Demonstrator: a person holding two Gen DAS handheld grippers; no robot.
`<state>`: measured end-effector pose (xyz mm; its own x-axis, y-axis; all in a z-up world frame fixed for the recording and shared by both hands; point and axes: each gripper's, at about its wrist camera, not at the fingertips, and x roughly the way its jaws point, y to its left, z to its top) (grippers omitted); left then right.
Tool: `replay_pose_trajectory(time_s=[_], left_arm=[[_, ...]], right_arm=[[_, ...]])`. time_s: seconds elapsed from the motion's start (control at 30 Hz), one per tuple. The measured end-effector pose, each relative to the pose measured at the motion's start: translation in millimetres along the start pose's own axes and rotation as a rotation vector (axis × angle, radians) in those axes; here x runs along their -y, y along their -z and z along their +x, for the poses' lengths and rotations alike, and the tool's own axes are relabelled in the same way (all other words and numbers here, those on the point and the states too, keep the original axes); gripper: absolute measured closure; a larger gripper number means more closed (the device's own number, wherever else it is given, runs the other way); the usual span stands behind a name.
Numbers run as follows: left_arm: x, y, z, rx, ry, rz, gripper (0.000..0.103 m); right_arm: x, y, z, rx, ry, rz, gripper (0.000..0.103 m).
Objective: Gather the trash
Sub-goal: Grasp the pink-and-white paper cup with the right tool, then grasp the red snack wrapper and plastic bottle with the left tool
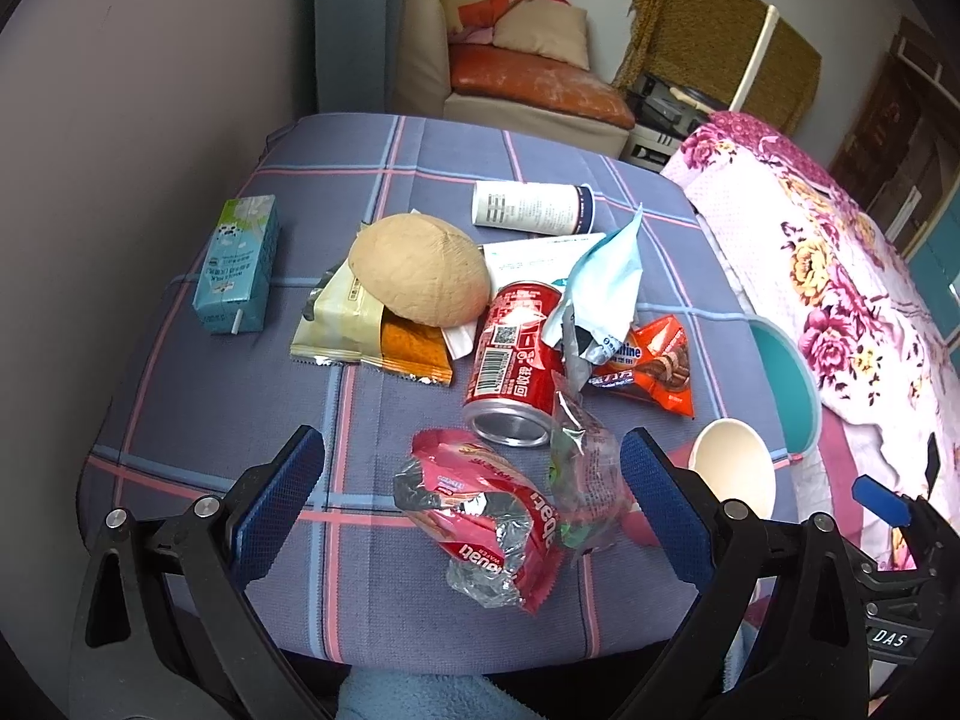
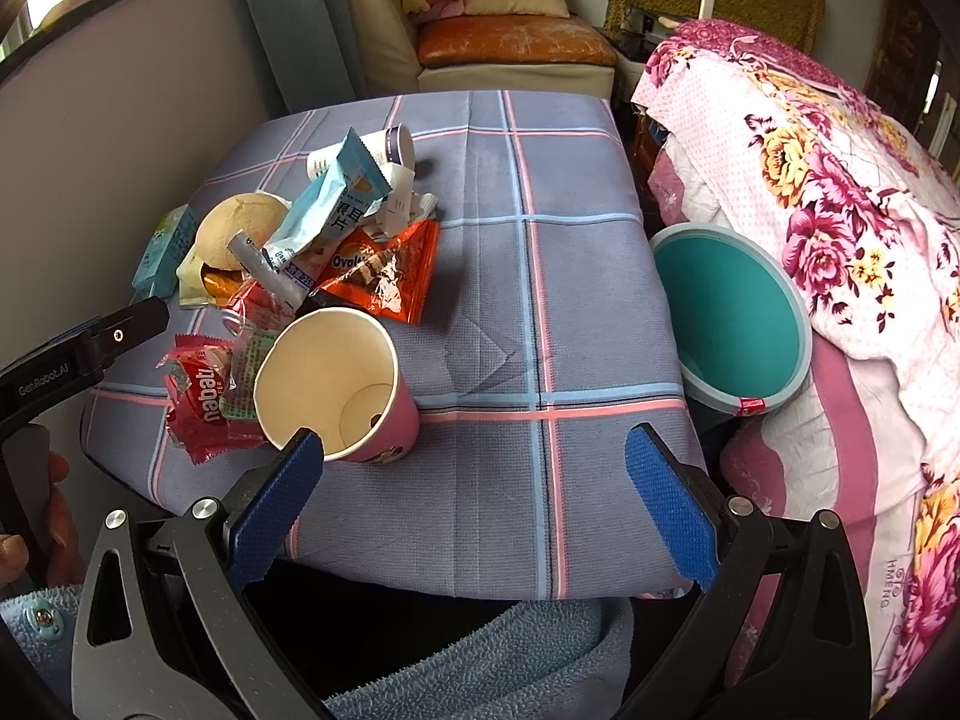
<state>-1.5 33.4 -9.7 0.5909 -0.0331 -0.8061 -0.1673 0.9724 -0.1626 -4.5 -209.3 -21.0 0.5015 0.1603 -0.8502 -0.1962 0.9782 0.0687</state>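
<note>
Blue-padded, both my claws, w/ black frames. My left gripper (image 1: 471, 483) hangs low over the near edge of the plaid table (image 1: 228, 396), tilted down at the trash heap, jaws spread wide & gripping nothing. Betw. its pads lies the red wafer wrapper (image 1: 486, 531), crumpled, w/ a clear crinkled wrapper (image 1: 579, 462) just right of it; neither pad touches either.

My right gripper (image 2: 474, 477) is also agape & empty, held low at the table's near edge, pointing across the cloth. Its left pad sits at the rim of the pink paper cup (image 2: 336, 384), which lies tipped on its side, mouth toward me; can't tell if pad & rim touch.

Rest of the trash, relative to the cup: red soda can (image 1: 516, 360) on its side just beyond it, orange snack bag (image 2: 384, 276) behind, light blue pouch (image 2: 327, 204) propped up farther back, white tube (image 1: 531, 207) farthest. Round bun (image 1: 417, 267) sits on a cream packet (image 1: 339, 318), left of the can; blue milk carton (image 1: 237, 264) stands well left.

Teal bin (image 2: 729, 315) leans off the table's right side, mouth open toward me, against the floral quilt (image 2: 840, 192).
</note>
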Motion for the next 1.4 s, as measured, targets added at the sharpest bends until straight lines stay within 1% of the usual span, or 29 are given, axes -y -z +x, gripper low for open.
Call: replay_pose_trajectory(time_s=[0.2,0.3,0.63,0.8,0.9,0.93,0.97,1.13,1.23,1.33,1.4], left_arm=[[-6,2,2,-0.005,0.001,-0.010,0.004],[-14,4,4,-0.014,-0.004,-0.025,0.004],[-51,14,21,-0.083,-0.007,-0.124,0.004],[-61,18,29,-0.121,0.002,-0.164,0.004],[-63,19,32,-0.143,0.016,-0.184,0.004],[-62,19,33,-0.148,0.022,-0.189,0.004],[-61,18,33,-0.150,0.026,-0.190,0.004],[-40,15,34,-0.154,0.036,-0.138,0.004],[-26,15,41,-0.163,0.012,-0.106,0.004],[-19,18,51,-0.179,0.008,-0.087,0.004],[-16,22,58,-0.182,-0.013,-0.072,0.004]], right_arm=[[-6,-1,4,-0.013,-0.006,-0.013,0.006],[-12,-2,8,-0.024,-0.023,-0.025,0.006],[-35,-9,36,-0.075,-0.120,-0.050,0.006],[-46,-13,50,-0.082,-0.137,-0.062,0.007],[-48,-14,57,-0.082,-0.162,-0.061,0.013],[-48,-13,59,-0.084,-0.175,-0.060,0.022],[-47,-13,62,-0.091,-0.198,-0.055,0.038],[-32,-13,60,-0.062,-0.240,-0.002,0.039],[-20,-13,60,-0.060,-0.247,0.040,0.039],[-11,-13,61,-0.069,-0.268,0.079,0.038],[-7,-13,61,-0.067,-0.276,0.091,0.038]])
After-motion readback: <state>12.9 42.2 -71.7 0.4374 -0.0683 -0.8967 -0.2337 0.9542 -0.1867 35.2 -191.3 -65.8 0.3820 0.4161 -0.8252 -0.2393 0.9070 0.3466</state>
